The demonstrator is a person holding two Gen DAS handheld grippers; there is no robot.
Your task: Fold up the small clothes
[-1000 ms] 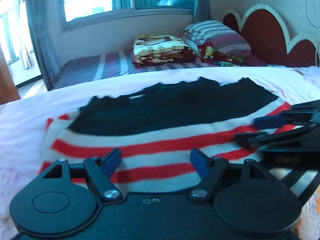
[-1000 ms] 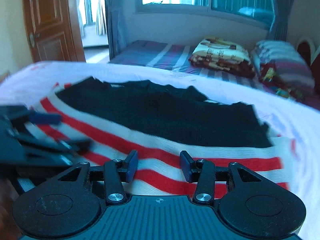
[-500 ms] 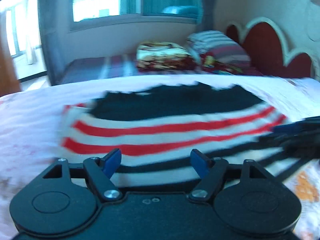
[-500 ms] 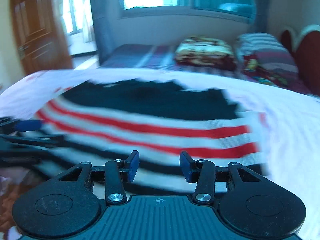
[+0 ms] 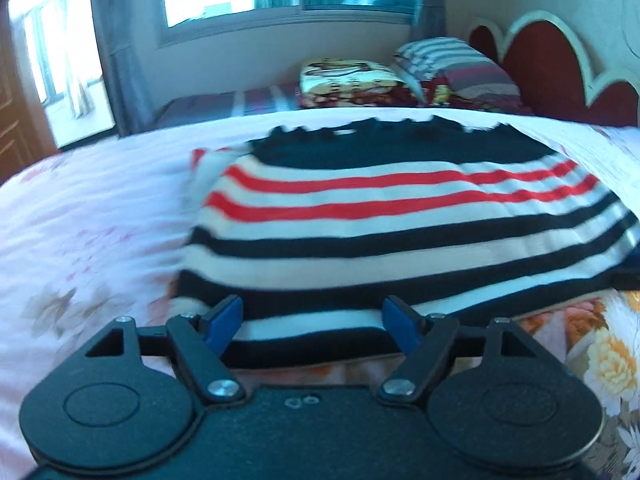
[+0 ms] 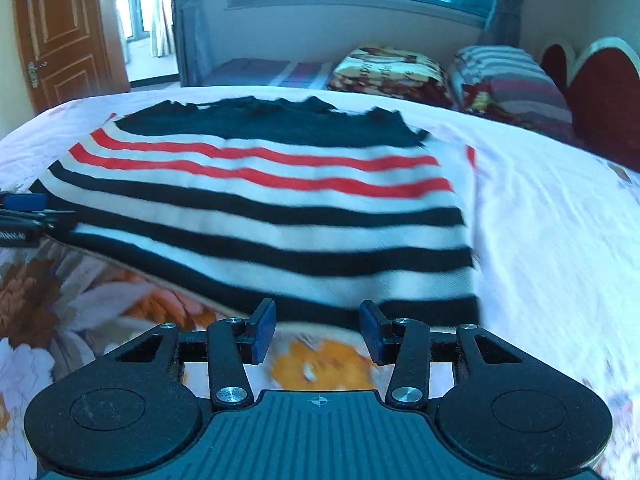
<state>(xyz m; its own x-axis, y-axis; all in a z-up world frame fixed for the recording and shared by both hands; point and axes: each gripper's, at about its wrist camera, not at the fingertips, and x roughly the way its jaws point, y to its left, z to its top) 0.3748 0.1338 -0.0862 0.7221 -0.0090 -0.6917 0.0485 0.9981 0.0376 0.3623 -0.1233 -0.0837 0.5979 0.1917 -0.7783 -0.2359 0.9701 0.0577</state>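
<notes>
Lying flat on bed (image 5: 88,216), striped sweater (image 5: 400,216) just beyond both open tongs.

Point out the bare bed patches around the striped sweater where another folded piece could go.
Bare pink sheet lies on the left gripper's side of the sweater, and more on the right gripper's side toward the headboard. A floral strip lies between the hem and the grippers. Behind the sweater, the folded blanket and pillow crowd the far side.

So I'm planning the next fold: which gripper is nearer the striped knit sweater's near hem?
Left. The left gripper sits open over the striped knit sweater, hem between its fingers; the right gripper is open, just short of the hem.
</notes>
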